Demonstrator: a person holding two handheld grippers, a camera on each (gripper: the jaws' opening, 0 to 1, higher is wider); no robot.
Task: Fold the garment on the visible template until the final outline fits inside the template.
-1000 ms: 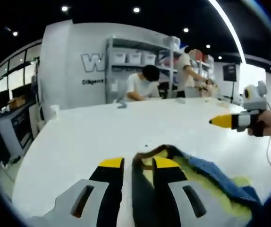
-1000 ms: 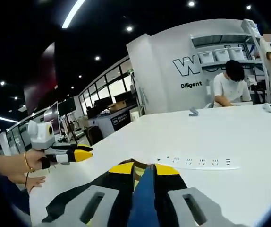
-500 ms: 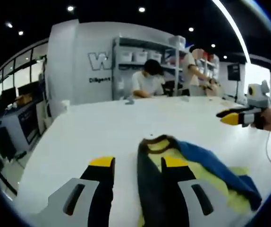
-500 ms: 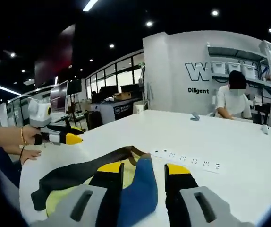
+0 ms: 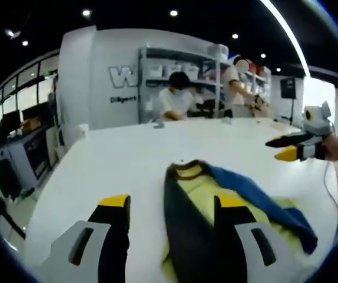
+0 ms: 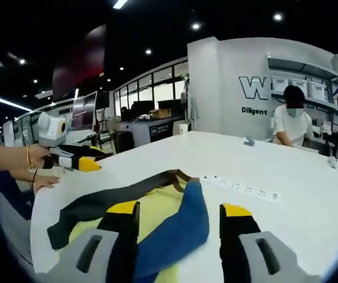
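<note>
Left gripper (image 5: 173, 203) jaws spread over the garment (image 5: 234, 206) on the white table (image 5: 110, 159).

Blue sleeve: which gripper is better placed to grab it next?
Right, probably. The blue sleeve lies between the open right gripper's jaws. The left gripper, also open, faces the dark sleeve; blue lies beyond its right jaw.
</note>
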